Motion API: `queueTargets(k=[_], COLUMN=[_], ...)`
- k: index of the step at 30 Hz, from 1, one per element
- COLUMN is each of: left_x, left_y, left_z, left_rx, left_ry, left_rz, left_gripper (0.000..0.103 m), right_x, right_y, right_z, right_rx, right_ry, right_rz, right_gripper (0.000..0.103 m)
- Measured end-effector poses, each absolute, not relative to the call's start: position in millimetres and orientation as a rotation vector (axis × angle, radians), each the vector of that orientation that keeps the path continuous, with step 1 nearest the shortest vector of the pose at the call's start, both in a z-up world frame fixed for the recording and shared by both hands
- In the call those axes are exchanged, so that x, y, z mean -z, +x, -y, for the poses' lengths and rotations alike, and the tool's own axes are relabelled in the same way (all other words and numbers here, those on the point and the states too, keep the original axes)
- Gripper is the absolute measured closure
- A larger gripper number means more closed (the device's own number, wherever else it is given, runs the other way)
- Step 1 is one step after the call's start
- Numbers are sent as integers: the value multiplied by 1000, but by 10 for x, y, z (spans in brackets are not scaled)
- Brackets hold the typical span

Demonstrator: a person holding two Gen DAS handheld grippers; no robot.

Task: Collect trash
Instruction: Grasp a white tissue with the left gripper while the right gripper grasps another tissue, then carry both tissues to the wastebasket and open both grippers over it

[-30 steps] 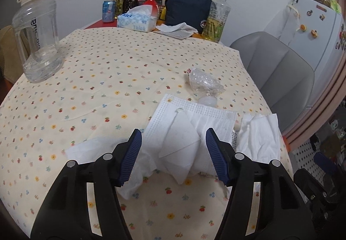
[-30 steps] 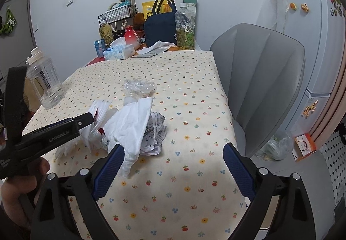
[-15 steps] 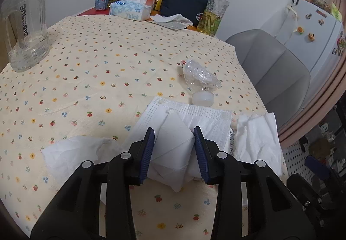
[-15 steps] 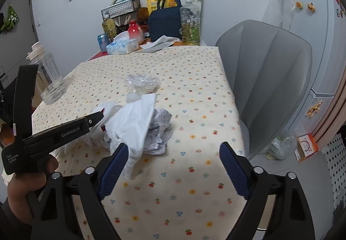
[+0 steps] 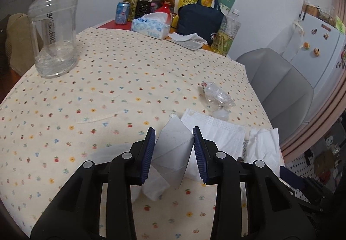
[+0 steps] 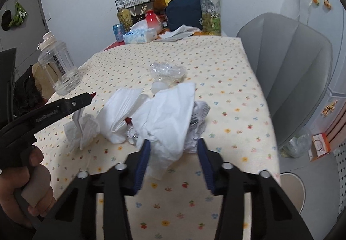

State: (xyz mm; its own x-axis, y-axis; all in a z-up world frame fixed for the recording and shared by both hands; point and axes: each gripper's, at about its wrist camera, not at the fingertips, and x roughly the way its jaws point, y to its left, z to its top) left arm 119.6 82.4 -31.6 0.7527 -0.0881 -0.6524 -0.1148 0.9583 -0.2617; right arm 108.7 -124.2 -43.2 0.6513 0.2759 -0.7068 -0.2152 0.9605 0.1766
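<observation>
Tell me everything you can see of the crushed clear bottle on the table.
The crushed plastic bottle is clear, crumpled flat and lies on its side on the flowered tablecloth. Its white cap end points toward the pile of tissues, next to the face mask. No gripper touches it.

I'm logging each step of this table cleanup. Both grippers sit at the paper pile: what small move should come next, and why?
Probably lift both. The left gripper pinches the folded tissue, and the right gripper, jaws just closing, brackets the crumpled tissue. A face mask lies beside them.
</observation>
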Motion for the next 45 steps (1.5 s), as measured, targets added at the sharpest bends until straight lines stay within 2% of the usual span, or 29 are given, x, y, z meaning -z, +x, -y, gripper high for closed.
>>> queueTargets(k=[1, 3, 6, 26, 45], left_x=[320, 325, 318, -17, -99], left_y=[1192, 1173, 1146, 959, 983], left_z=[-832, -832, -808, -190, 942], left_rx=[-18, -25, -23, 52, 213], left_ry=[-295, -292, -285, -204, -104], left_rz=[-723, -727, -725, -671, -679], left_gripper=[67, 67, 67, 67, 67], right_x=[443, 452, 411, -100, 14], right_y=[1089, 1078, 1028, 563, 311], right_z=[1235, 1233, 1248, 1851, 2943], right_rx=[-287, -304, -314, -236, -66], right_ry=[84, 93, 95, 148, 244], right_rz=[-822, -832, -821, -689, -678], right_gripper=[78, 91, 96, 97, 97])
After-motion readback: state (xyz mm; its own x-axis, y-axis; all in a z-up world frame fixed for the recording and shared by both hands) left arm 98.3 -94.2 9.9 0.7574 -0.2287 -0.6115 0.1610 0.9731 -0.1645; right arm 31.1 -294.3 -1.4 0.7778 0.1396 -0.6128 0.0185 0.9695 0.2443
